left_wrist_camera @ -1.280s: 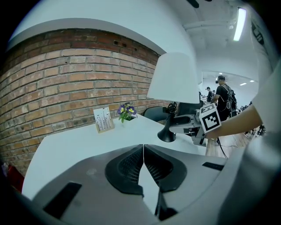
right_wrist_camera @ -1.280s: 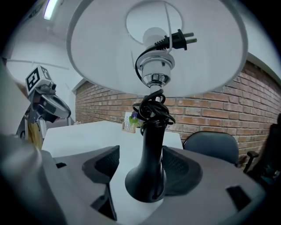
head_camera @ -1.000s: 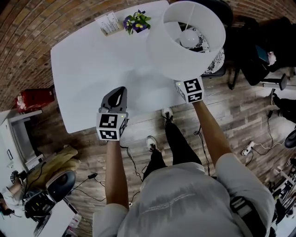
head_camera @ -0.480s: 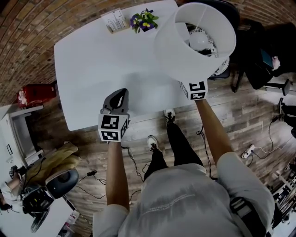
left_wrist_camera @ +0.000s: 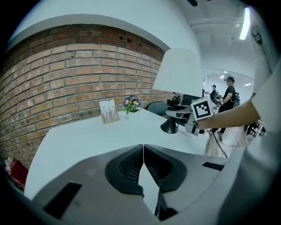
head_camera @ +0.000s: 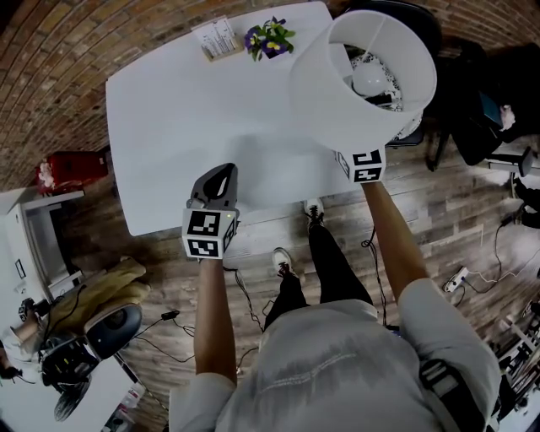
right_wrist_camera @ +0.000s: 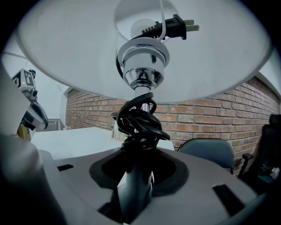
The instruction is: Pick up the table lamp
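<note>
The table lamp has a big white shade [head_camera: 363, 76] with the bulb showing inside it. It stands at the right end of the white table [head_camera: 169, 126]. My right gripper [right_wrist_camera: 136, 176] is shut on the lamp's dark stem [right_wrist_camera: 137, 184], below a coil of black cord [right_wrist_camera: 139, 118]. Its marker cube [head_camera: 364, 165] shows under the shade. The plug [right_wrist_camera: 175, 24] hangs inside the shade. In the left gripper view the lamp's black base [left_wrist_camera: 169, 127] is by the table edge; I cannot tell whether it touches. My left gripper [head_camera: 218, 180] is shut and holds nothing, over the table's front edge.
A small pot of purple flowers [head_camera: 270, 38] and a card holder [head_camera: 218, 38] stand at the table's far edge. A dark chair [head_camera: 422, 21] is behind the lamp. A red object [head_camera: 63, 173] and cables lie on the wood floor. People stand far off [left_wrist_camera: 229, 94].
The whole head view has drifted slightly right. The lamp stays in my right gripper with hardly any shift against the table. My left gripper keeps its place.
</note>
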